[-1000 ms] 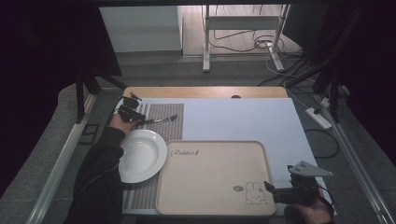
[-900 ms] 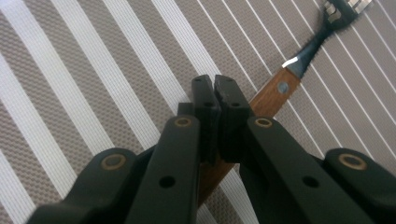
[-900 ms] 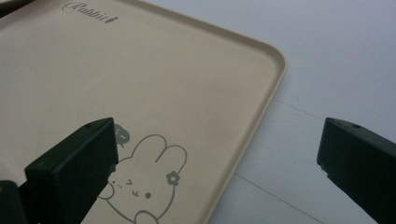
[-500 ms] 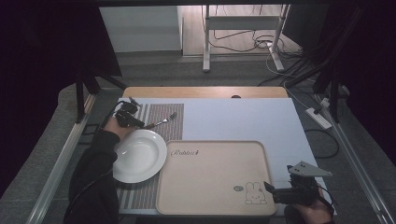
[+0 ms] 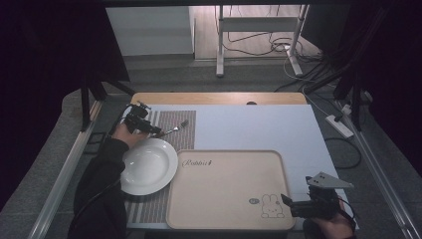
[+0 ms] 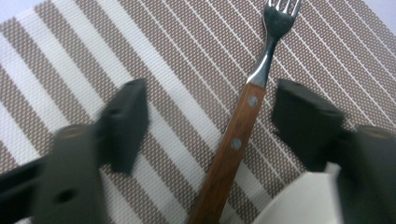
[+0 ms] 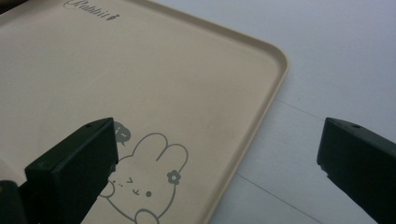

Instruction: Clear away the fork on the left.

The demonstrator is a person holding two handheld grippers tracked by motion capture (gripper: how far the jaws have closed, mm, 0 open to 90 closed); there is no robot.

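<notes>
In the left gripper view, the fork [image 6: 236, 140] is seen lying on the striped mat [image 6: 70, 51], between the two fingers of the left gripper [image 6: 210, 121]. Its wooden handle runs up through the gap, nearer to the finger at the right of that view than to the other one, and its metal tines are found beyond the fingertips. The fingers [image 6: 123, 121] are spread wide; no contact with the handle is seen on either side, and nothing is held. A white rim of the plate [image 6: 299, 200] is seen just beside the finger at the right of that view, next to the lower end of the handle.

In the high view, the left gripper [image 5: 149, 127] is placed at the far left part of the bench [image 5: 259, 127], with the fork [image 5: 175, 129] reaching out past its fingertips over the mat [image 5: 171, 119], and the plate [image 5: 148, 165] lies just near it.

The right gripper [image 5: 288, 203] is held at the near right corner of the tray [image 5: 224, 189]. In the right gripper view its fingers [image 7: 77, 172] are spread wide and nothing is held. The tray edge [image 7: 252, 126] passes between them; the rabbit drawing [image 7: 144, 182] is found just beside the finger at the left of that view, and bare bench [image 7: 327, 60] lies before the other finger.
</notes>
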